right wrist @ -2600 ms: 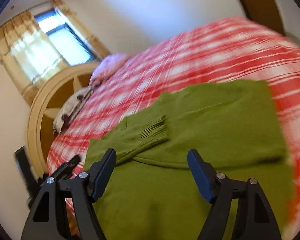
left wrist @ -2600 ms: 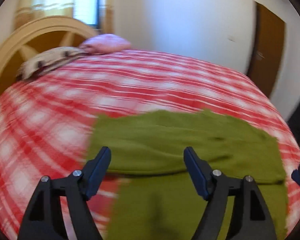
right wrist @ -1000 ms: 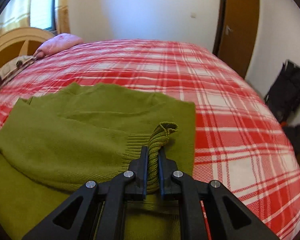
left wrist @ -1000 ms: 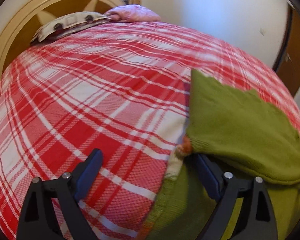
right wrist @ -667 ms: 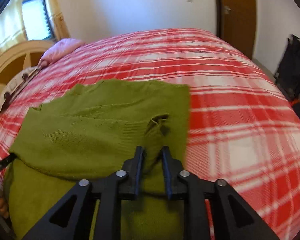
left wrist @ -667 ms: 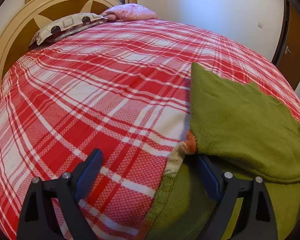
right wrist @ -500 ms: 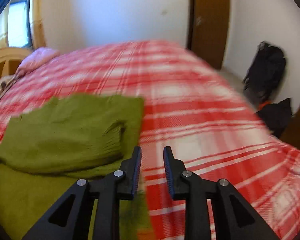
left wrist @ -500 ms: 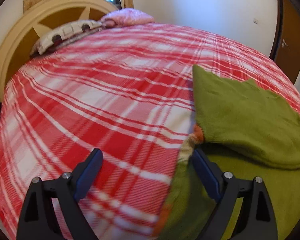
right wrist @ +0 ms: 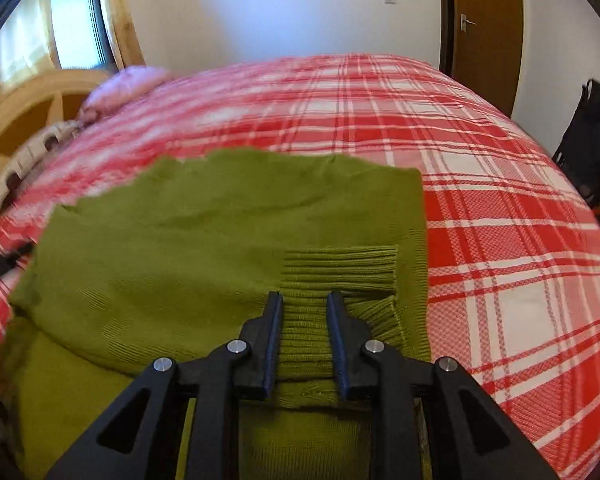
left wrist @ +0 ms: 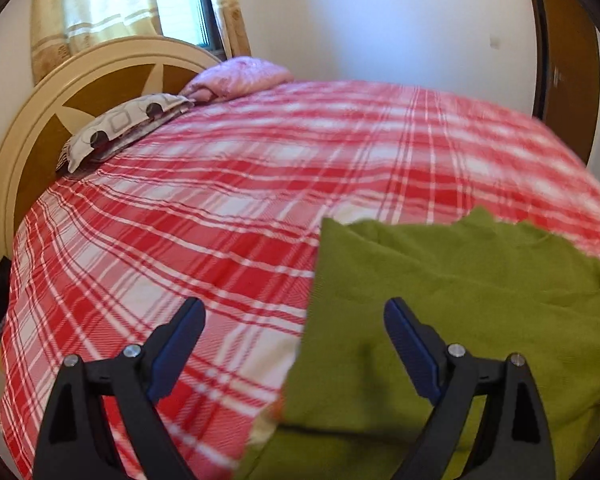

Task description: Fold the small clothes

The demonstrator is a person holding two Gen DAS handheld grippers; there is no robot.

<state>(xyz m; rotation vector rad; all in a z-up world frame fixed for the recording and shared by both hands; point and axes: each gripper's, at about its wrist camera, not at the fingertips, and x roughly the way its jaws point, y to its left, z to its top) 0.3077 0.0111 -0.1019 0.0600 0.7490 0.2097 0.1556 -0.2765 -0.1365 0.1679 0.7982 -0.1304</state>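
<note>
An olive-green knit sweater [right wrist: 220, 240] lies flat on the red-and-white plaid bedspread [right wrist: 500, 240], its sleeves folded across the body. The ribbed cuffs [right wrist: 340, 272] lie near its right edge. My right gripper [right wrist: 303, 312] hovers just over the cuffs, jaws a narrow gap apart and holding nothing. In the left wrist view the sweater [left wrist: 460, 300] fills the lower right. My left gripper [left wrist: 294, 320] is wide open over the sweater's left edge, one finger above the bedspread [left wrist: 180, 220], the other above the sweater.
A round wooden headboard [left wrist: 40, 120] with a patterned pillow [left wrist: 120, 128] and a pink pillow [left wrist: 240, 76] is at the far left. A brown door [right wrist: 484, 20] and dark bags [right wrist: 596, 140] stand to the right of the bed.
My right gripper let go of the sleeve cuff, swung away, and came back over the cuffs with jaws slightly apart. The cuff now lies flat. My left gripper lifted and shifted right over the sweater's edge.
</note>
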